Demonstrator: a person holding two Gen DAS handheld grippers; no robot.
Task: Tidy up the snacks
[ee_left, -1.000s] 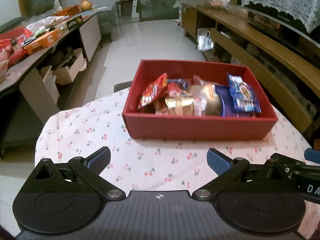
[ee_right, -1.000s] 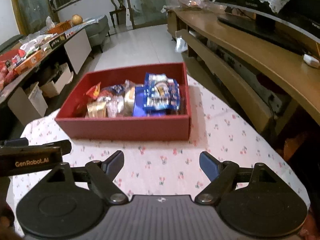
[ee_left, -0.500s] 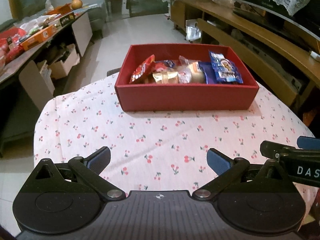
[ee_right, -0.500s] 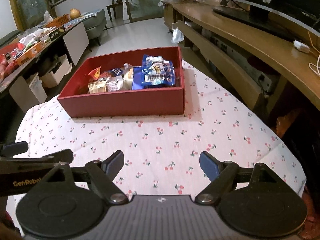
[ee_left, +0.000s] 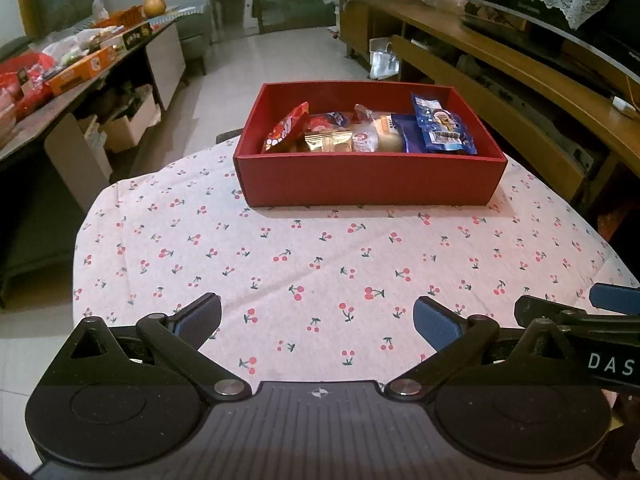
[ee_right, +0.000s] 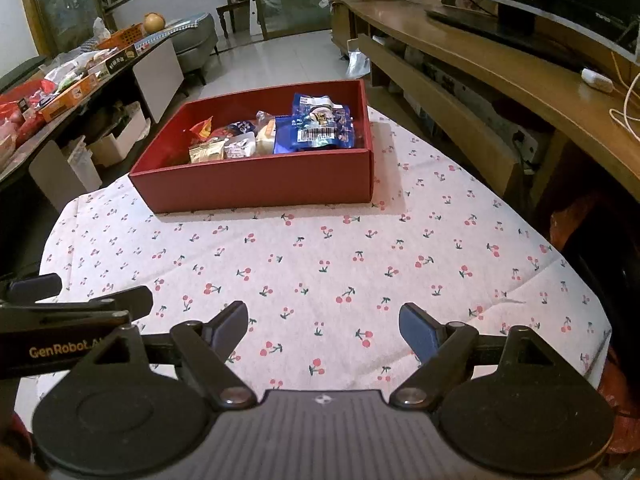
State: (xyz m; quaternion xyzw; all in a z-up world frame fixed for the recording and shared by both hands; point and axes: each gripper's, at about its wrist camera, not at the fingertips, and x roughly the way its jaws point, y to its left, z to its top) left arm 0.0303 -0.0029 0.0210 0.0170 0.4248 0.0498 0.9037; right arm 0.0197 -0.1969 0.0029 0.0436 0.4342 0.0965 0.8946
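Both claws, left gripper (ee_left: 316,322) and right gripper (ee_right: 322,330), gape empty. Your snack packets (ee_left: 370,134) sit in the red box (ee_left: 368,180) at the table's far edge: light, crinkly, slippery; pinch a sealed edge.

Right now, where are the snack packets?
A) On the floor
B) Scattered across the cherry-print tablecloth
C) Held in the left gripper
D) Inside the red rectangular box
D: the snack packets all lie inside the red rectangular box, and the cherry-print tablecloth around it holds none.
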